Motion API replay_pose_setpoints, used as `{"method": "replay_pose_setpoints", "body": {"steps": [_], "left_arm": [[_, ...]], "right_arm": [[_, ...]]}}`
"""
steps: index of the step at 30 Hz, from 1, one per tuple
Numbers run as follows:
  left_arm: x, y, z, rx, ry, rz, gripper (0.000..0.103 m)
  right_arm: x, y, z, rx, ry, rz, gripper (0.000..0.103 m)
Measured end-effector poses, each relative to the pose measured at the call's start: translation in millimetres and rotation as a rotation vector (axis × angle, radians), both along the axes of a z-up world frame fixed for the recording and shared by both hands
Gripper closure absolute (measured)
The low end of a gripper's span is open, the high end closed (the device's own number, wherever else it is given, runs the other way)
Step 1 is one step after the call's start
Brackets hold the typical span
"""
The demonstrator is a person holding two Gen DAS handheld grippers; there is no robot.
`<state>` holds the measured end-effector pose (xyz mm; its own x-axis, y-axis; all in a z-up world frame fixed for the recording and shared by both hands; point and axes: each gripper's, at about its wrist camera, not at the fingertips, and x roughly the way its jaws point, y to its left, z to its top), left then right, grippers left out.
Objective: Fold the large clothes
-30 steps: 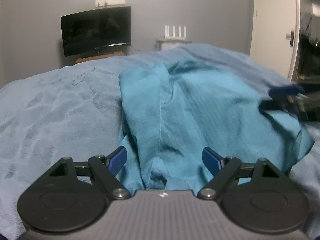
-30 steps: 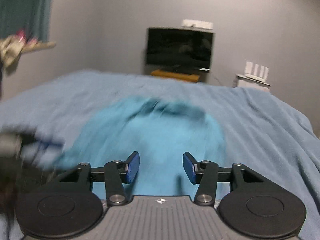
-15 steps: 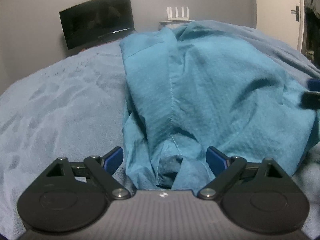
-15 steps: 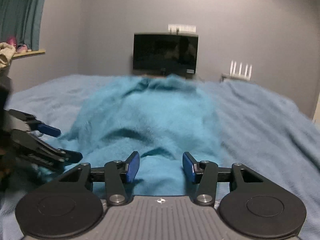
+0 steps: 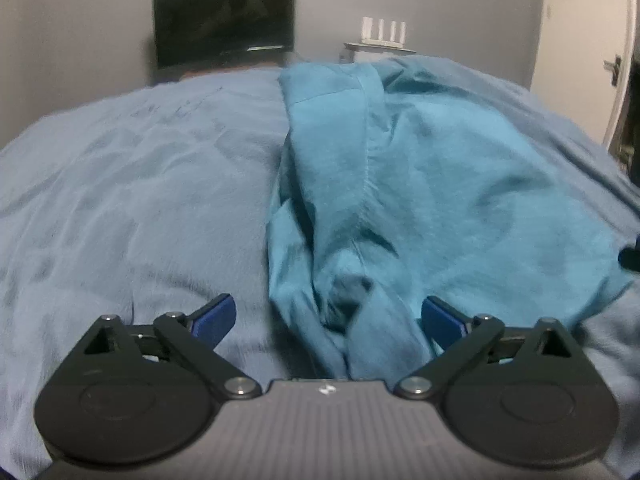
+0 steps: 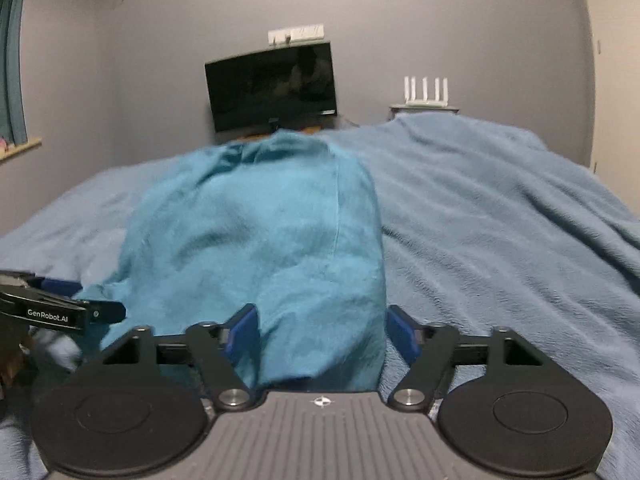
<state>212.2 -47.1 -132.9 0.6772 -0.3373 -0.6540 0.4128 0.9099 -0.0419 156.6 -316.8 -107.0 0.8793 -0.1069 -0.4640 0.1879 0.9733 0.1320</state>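
A large teal garment [image 5: 440, 184] lies crumpled on the light blue blanket [image 5: 132, 200] of a bed. My left gripper [image 5: 328, 314] is low over its bunched near edge. Its jaws are opening wide, the folds lie between the blue pads [image 5: 216, 314], and nothing presses on them. My right gripper [image 6: 322, 328] is at the garment's [image 6: 256, 248] other near corner. Its jaws are opening too, with cloth between the pads [image 6: 400, 330] but not pinched. The left gripper [image 6: 60, 308] shows at the right wrist view's left edge.
A dark monitor [image 6: 272, 84] and a white router [image 6: 426, 90] stand against the grey wall beyond the bed. A door [image 5: 588, 52] is at the far right and a curtain [image 6: 12, 80] at the far left. Blanket [image 6: 500, 220] spreads on both sides of the garment.
Both pairs of jaws stand wider than before, the right one markedly. Both grippers have sunk closer to the bed, and the garment now lies slack on the blanket.
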Motion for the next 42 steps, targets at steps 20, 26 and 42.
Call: {"method": "replay_pose_setpoints", "body": {"steps": [20,26,42], "left_arm": [[-125,-36,8,0.169,0.074,0.086,0.001],[-120,-35,6,0.164,0.088,0.107,0.001],[-117,-30,3,0.149,0.118,0.138,0.001]], "right_arm": [[-36,39,-25,-0.041,0.263,0.108,0.006],[-37,43,-27,-0.054,0.286,0.131,0.006],[-36,40,-29,-0.058,0.301,0.121,0.006]]}}
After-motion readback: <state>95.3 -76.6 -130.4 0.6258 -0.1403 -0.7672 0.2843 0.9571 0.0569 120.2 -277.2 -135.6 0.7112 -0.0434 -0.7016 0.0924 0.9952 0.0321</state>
